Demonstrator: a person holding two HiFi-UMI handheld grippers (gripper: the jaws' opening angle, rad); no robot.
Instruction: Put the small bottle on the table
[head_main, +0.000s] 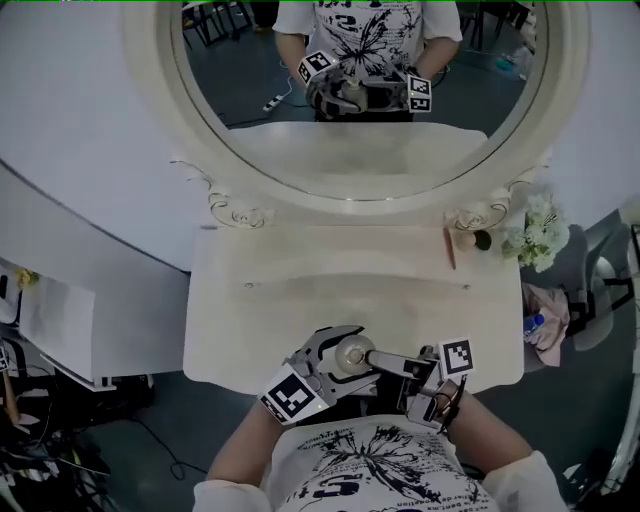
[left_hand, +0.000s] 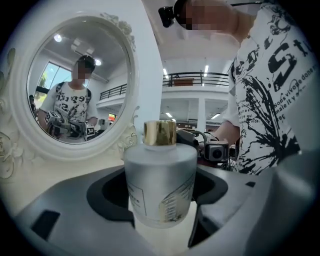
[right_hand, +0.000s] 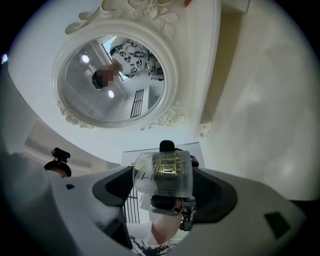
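Observation:
The small bottle (head_main: 352, 354), frosted glass with a gold cap, is held just above the front edge of the white dressing table (head_main: 330, 290). My left gripper (head_main: 338, 350) is shut on its body from the left. In the left gripper view the bottle (left_hand: 160, 185) stands upright between the jaws. From the right, my right gripper (head_main: 374, 359) is shut on the same bottle. In the right gripper view the bottle (right_hand: 162, 175) fills the gap between the jaws, its gold cap showing through the glass. I cannot tell whether the bottle's base touches the tabletop.
A large oval mirror (head_main: 350, 195) rises behind the tabletop. White flowers (head_main: 537, 232) and a thin brown stick (head_main: 450, 247) lie at the back right corner. A blue-capped bottle (head_main: 533, 323) rests on pink cloth off the table's right side. A white cabinet (head_main: 60, 320) stands at the left.

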